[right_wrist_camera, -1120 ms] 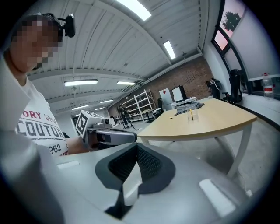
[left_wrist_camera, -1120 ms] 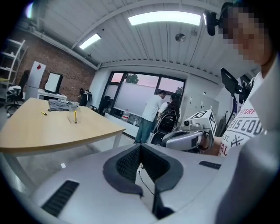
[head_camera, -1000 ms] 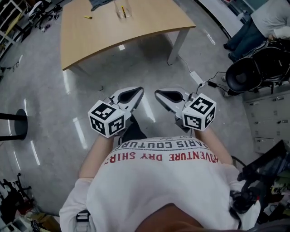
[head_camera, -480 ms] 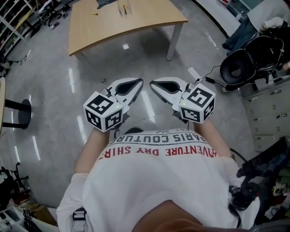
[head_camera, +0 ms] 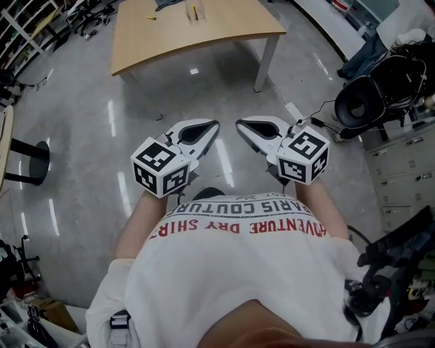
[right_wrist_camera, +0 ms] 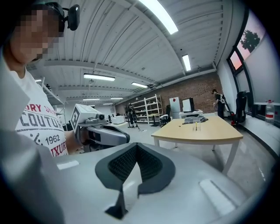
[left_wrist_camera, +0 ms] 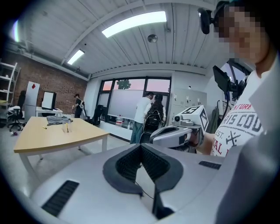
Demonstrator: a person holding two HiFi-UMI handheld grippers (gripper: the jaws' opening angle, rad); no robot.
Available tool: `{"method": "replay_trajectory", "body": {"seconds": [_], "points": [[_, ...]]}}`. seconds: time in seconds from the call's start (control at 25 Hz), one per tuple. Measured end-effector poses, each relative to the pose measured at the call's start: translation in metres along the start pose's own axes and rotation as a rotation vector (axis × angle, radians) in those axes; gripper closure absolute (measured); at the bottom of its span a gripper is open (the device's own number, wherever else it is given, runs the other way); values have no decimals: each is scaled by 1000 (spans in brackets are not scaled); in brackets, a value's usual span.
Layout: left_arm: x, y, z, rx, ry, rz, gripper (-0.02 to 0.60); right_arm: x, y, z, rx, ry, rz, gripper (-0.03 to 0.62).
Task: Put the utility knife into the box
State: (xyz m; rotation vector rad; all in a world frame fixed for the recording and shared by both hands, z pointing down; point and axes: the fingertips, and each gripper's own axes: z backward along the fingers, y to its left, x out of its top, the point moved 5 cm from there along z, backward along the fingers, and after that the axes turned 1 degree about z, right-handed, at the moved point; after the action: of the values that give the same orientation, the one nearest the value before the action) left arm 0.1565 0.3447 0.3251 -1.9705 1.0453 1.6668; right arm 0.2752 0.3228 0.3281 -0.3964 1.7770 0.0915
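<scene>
While jaws of left gripper meet, shirt seemingly reads "COUTURE".

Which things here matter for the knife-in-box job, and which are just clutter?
Job: left gripper and right gripper, both with jaws shut and empty; distant table; clear container on it; small yellow item beside it, possibly the knife, too small to tell.
Lying about: grey cloth on the table; black chair; power strip; drawer cabinets.
</scene>
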Motion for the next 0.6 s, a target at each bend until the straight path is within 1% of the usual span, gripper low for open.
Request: {"method": "replay_trajectory", "body": {"seconds": [0.28,0.6], "points": [[-2,-3,-1,0,9,-3,579,-4,-4,7,-14,-2,-20,594],[-7,-2,-3,-5,22,13,578,-8,-6,9,-19,-1,-47,594]]}}
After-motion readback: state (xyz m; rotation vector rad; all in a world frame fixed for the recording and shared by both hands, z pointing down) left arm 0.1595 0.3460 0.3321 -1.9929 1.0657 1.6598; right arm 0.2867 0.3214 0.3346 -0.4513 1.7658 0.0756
